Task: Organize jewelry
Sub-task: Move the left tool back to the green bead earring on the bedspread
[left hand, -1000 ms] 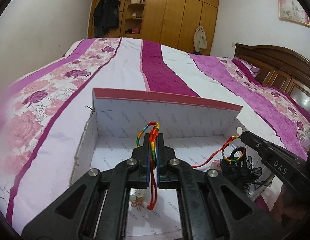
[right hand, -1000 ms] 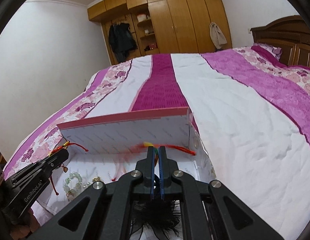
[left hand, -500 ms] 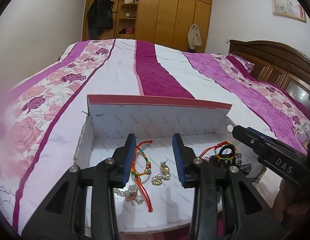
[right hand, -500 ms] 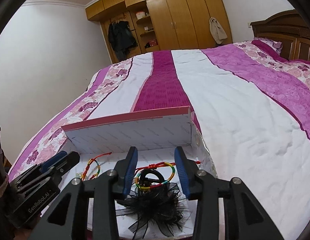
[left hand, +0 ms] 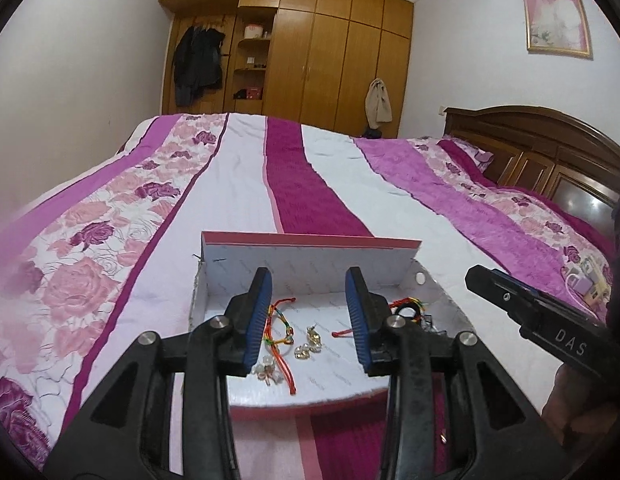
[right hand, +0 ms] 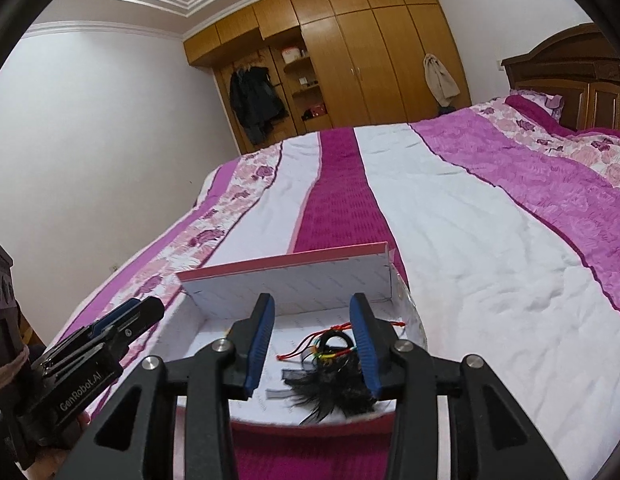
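1. The jewelry lies inside a white box (left hand: 310, 256) with a pink rim, set on the bed (left hand: 238, 184) near its front edge.
2. On the box floor toward its left side there is one rainbow cord bracelet (left hand: 280, 326) with red tails, a pair of gold earrings (left hand: 308, 346) just beside it, and a small pearl piece (left hand: 267, 372) nearer the front.
3. Toward the right side sits a second rainbow cord bracelet (right hand: 330, 350) lying on one black feathered hair piece (right hand: 330, 390); its red cord trails out to the left.
4. The left gripper (left hand: 308, 316) hangs over the front of the box with its blue-padded fingers (left hand: 257, 316) spread wide, holding nothing.
5. The right gripper (right hand: 310, 344) likewise has its fingers (right hand: 364, 346) wide apart and empty, framing the feathered piece.
6. The raised back wall of the box stands between the jewelry and the rest of the striped, rose-printed bedspread.
7. Beyond the bed are a wooden wardrobe (left hand: 310, 52), a dark coat (left hand: 198, 64) hanging there, a wooden headboard (left hand: 542, 152) and one framed photo (left hand: 556, 18).
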`<move>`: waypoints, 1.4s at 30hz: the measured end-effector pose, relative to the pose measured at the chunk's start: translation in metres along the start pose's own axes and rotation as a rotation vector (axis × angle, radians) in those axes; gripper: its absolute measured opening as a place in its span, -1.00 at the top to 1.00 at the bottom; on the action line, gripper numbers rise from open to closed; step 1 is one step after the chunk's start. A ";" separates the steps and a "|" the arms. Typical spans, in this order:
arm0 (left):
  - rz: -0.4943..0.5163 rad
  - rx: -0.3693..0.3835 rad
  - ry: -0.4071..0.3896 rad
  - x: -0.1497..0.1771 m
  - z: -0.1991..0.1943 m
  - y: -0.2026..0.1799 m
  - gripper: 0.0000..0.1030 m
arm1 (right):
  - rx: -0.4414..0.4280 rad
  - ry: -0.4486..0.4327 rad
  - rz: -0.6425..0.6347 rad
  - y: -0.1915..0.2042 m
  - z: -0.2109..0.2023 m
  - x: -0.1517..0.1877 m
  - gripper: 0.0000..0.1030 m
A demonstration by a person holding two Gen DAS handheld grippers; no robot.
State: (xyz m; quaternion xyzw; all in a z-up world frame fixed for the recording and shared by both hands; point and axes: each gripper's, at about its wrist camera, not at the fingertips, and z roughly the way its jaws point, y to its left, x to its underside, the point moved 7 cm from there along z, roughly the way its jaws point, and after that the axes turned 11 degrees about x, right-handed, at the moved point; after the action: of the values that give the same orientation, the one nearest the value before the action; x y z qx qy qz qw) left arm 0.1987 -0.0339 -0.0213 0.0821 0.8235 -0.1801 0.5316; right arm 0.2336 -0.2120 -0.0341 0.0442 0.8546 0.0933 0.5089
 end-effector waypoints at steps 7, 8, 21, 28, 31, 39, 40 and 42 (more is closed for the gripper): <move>0.007 0.008 -0.001 0.003 -0.028 -0.008 0.42 | -0.034 -0.006 -0.014 0.009 -0.037 0.011 0.17; 0.006 0.009 0.002 0.004 -0.031 -0.008 0.42 | -0.036 -0.005 -0.016 0.009 -0.041 0.013 0.17; -0.054 0.031 0.160 0.043 -0.060 -0.008 0.42 | -0.043 0.084 -0.066 0.015 -0.083 0.057 0.17; -0.039 -0.008 0.265 0.073 -0.069 -0.009 0.43 | -0.040 0.164 -0.094 0.016 -0.090 0.087 0.17; -0.034 -0.011 0.304 0.084 -0.070 -0.009 0.43 | -0.042 0.192 -0.105 0.015 -0.091 0.098 0.17; -0.067 0.030 0.411 0.115 -0.069 -0.010 0.43 | -0.048 0.275 -0.126 0.018 -0.089 0.128 0.17; -0.069 0.035 0.419 0.117 -0.069 -0.011 0.43 | -0.048 0.284 -0.129 0.018 -0.089 0.131 0.17; -0.078 0.054 0.442 0.124 -0.068 -0.013 0.43 | -0.045 0.310 -0.135 0.018 -0.086 0.139 0.17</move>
State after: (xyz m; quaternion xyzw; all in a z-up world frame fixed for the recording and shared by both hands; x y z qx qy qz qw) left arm 0.0851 -0.0272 -0.1056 0.1018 0.9174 -0.2005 0.3284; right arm 0.0910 -0.1802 -0.1103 -0.0398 0.9215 0.0837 0.3772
